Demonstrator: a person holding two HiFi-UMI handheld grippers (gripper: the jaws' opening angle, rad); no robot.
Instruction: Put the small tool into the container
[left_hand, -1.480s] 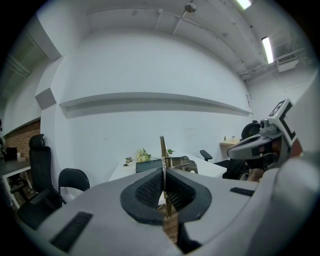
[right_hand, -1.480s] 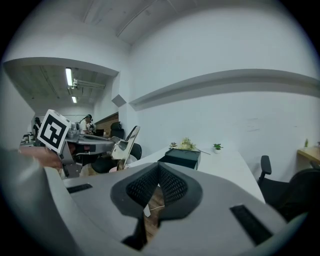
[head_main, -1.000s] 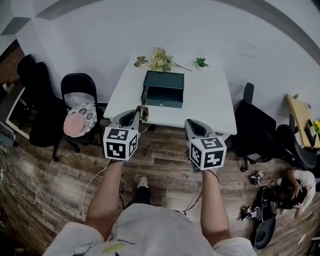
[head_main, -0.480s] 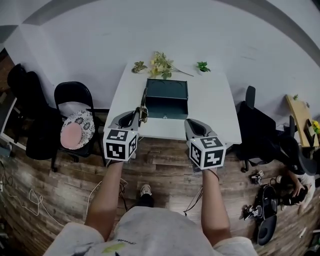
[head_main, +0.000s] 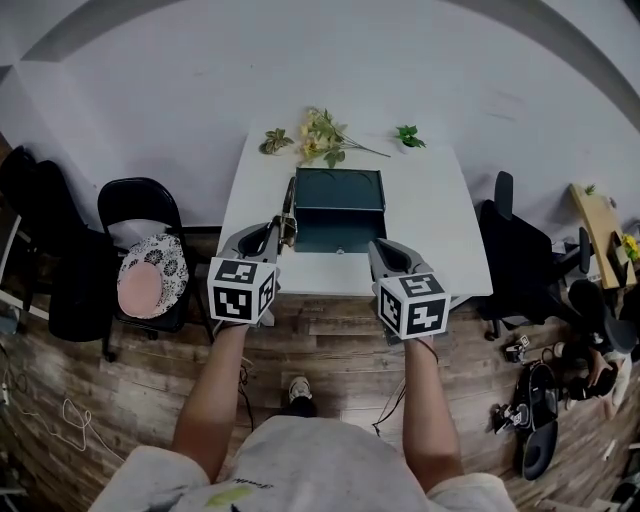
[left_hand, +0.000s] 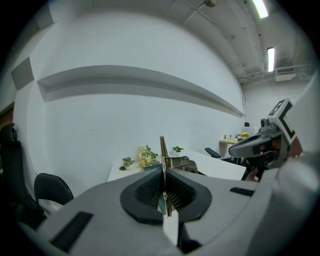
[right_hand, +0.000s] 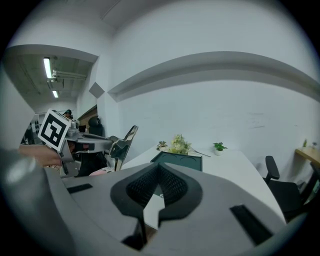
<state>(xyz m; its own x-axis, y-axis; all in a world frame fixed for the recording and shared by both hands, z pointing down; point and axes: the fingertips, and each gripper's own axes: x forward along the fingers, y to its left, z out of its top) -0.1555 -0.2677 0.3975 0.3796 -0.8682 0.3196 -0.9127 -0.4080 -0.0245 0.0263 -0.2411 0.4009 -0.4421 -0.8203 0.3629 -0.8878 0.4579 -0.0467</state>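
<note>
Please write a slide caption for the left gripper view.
Left hand-held gripper shut on a thin metal tool, white table ahead.

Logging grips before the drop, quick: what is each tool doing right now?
Left tool: closed on a thin metal strip.
Right tool: closed, nothing in it.

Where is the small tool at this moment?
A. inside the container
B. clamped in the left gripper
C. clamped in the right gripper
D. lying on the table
B: the left gripper has its jaws shut on the thin tool, which sticks up past them; the right gripper holds nothing.
</note>
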